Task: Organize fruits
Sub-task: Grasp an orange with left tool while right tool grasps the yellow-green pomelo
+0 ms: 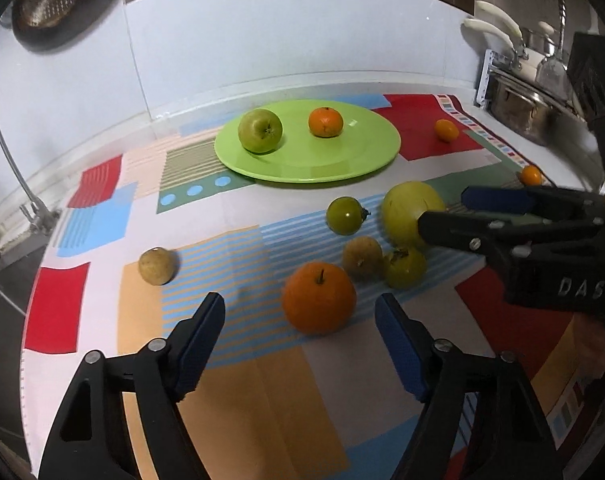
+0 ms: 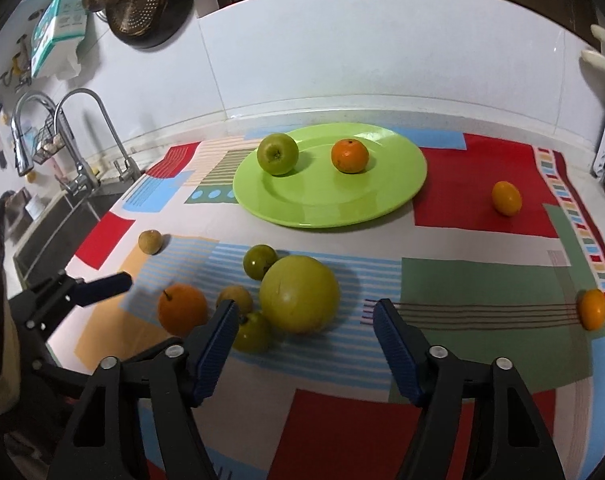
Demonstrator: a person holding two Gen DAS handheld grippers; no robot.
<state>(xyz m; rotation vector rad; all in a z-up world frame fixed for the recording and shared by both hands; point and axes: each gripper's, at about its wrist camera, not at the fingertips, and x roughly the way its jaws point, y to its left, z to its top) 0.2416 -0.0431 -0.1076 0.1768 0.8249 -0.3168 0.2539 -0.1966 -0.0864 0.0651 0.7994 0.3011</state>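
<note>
Left wrist view: left gripper (image 1: 300, 320) hangs with jaws apart and nothing between the pads, the big orange (image 1: 318, 297) just ahead on the patterned cloth (image 1: 242, 380). A small brown fruit (image 1: 157, 266) sits alone to the left. On the green plate (image 1: 342, 164) rest a green apple (image 1: 260, 130) and a tangerine (image 1: 325, 121). Further right, the right gripper (image 1: 442, 210), jaws parted around the large yellow-green fruit (image 1: 410, 212), carries the readable letters "DAS". Contact there I cannot tell.

Glossy smooth green plate (image 2: 382, 196), matt patterned cloth (image 2: 474, 280), shiny metal colander (image 2: 142, 0), chrome tap (image 2: 74, 136).
</note>
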